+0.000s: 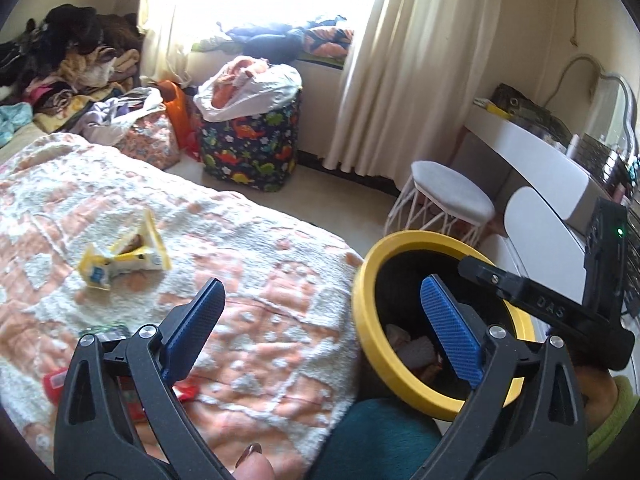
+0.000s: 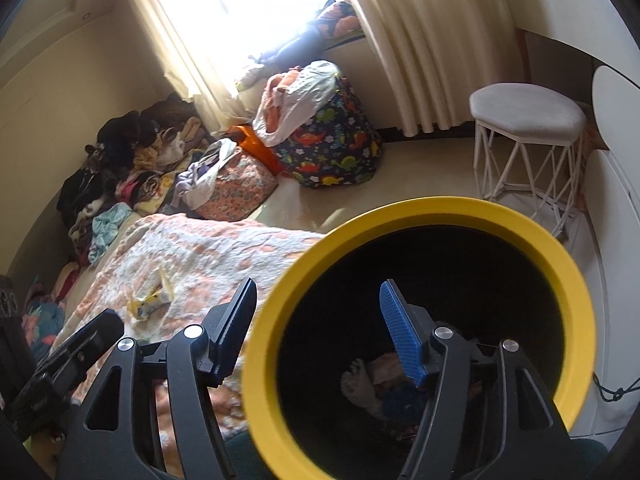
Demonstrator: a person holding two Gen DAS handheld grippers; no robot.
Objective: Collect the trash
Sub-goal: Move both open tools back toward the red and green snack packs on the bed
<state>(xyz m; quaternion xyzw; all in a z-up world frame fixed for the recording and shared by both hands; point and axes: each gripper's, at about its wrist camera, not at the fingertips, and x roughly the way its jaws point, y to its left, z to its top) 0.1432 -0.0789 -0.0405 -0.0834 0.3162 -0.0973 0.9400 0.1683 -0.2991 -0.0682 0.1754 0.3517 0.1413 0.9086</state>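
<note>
Tongs spread wide on both sides: the left tongs (image 1: 320, 326) hang empty over the bed (image 1: 256, 240), while the right tongs (image 2: 318, 330) straddle the rim of the yellow-rimmed bin (image 2: 440, 210) without pinching it. A crumpled yellow wrapper (image 1: 128, 258) lies on the blanket, well apart from the bin. Light, thin and crackly by the look, it should lift best by a raised fold.

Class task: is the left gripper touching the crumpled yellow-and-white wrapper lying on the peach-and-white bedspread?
Apart. The left wrist view shows the left gripper open and empty, with bare peach-and-white bedspread between its fingers and the crumpled yellow-and-white wrapper.
</note>
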